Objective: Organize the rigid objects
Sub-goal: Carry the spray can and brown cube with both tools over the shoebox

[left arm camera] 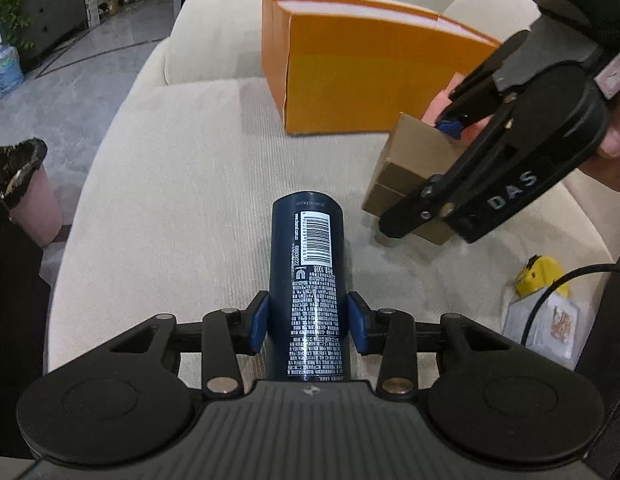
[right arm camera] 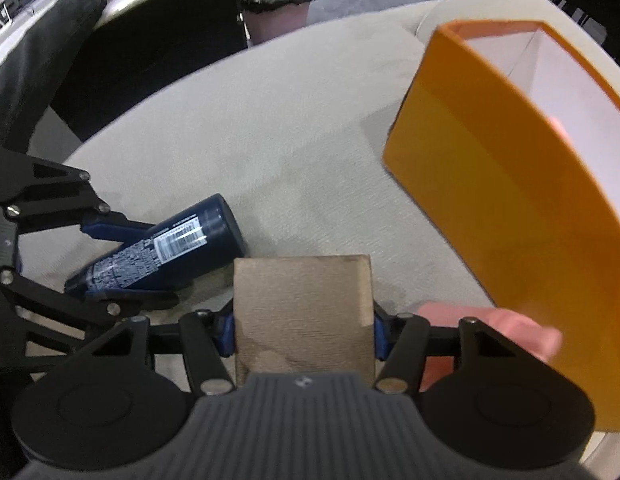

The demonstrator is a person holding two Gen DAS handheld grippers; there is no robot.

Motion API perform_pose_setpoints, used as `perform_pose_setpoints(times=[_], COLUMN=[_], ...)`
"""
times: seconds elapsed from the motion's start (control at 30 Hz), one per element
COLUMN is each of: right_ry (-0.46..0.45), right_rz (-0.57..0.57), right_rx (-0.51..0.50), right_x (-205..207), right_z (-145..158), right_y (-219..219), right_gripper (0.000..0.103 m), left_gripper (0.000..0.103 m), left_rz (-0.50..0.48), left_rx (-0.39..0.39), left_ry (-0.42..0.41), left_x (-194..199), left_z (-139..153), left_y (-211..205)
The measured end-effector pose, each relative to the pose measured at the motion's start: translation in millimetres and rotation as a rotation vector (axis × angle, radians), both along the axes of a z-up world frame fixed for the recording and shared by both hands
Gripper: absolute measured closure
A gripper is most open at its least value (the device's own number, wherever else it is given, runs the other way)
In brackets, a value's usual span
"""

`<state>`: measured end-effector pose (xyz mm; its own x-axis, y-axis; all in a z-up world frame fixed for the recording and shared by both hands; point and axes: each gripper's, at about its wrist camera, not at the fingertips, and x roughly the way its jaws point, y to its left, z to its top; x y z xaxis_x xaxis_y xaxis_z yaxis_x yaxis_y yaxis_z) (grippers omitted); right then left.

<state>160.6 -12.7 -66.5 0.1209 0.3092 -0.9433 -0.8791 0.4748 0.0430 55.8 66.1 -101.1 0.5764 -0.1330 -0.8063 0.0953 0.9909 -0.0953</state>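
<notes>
One blue can [left arm camera: 306,288] is clamped in the left tool [left arm camera: 308,322]. One brown box [right arm camera: 304,316] is gripped by the right tool [right arm camera: 304,332]. One orange box [left arm camera: 361,68] stands open on the sofa [left arm camera: 182,168].

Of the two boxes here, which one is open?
The large orange box: its top is open, showing a white inside. The small brown box, clamped in the right gripper, is closed.
</notes>
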Motion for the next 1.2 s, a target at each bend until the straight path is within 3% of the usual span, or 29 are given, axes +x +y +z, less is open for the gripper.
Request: perform_pose_setpoints(times=[0.4, 0.77, 1.07, 1.2], right_ry=[-0.078, -0.166, -0.200, -0.192], right_rz=[-0.046, -0.116, -0.230, -0.280], right_rx=[0.047, 0.003, -0.014, -0.012], right_x=[-2.3, 5.7, 24.2, 39.4], right_z=[66.2, 117.2, 134.9, 139.1], right_y=[-32.6, -68.8, -98.5, -107.3], right_gripper=[0.044, 0.044, 0.044, 0.044], left_gripper=[0.057, 0.057, 0.057, 0.057], left_rz=[-0.025, -0.109, -0.159, -0.172], left_rx=[0.018, -0.046, -0.079, -0.055], left_ry=[-0.099, -0.154, -0.193, -0.198], left_x=[7.3, 45.2, 85.1, 109.5], left_z=[59.8, 108.4, 135.0, 140.8], left_y=[-7.5, -30.5, -50.9, -59.1])
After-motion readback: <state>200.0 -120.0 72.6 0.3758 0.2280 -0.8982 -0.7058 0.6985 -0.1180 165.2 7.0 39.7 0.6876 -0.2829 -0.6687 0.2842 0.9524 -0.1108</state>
